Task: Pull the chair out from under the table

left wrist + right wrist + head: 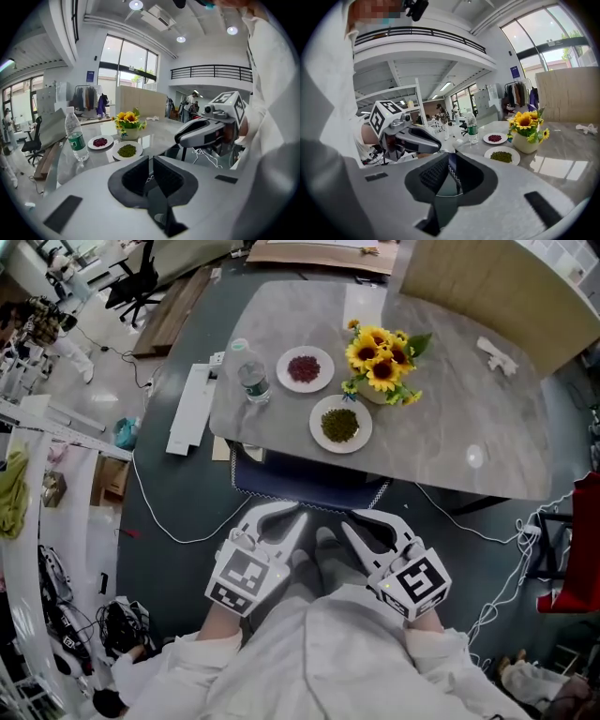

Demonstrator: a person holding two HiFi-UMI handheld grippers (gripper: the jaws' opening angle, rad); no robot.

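While I look down through the head view, my left gripper and my right gripper sit side by side, their tips converging and pointing toward the table.

Left fingers: clenched, pad against pad, with nothing pinched between them.

Right fingers: likewise pressed together and empty.

Chair: directly ahead of both sets of fingertips. Its dark blue seat is tucked beneath the near edge of the table, and only the front strip with white zigzag stitching is exposed. The fingertips lie just short of that front edge; I cannot tell whether either one touches it. In each gripper view a sliver of the blue seat and its stitching shows in line with the closed jaws.

Beyond the fingers, on the grey tabletop:
- A plate of green grains sits nearest, straight ahead.
- A plate of red pieces sits farther on.
- A vase of sunflowers stands ahead and to the right of the right fingers.
- A water bottle with a green label stands upright, ahead and to the left of the left fingers.

Farther left of the left fingers, a long white panel lies on the dark floor beside the table. The person's pale sleeves fill the foreground behind both marker cubes.
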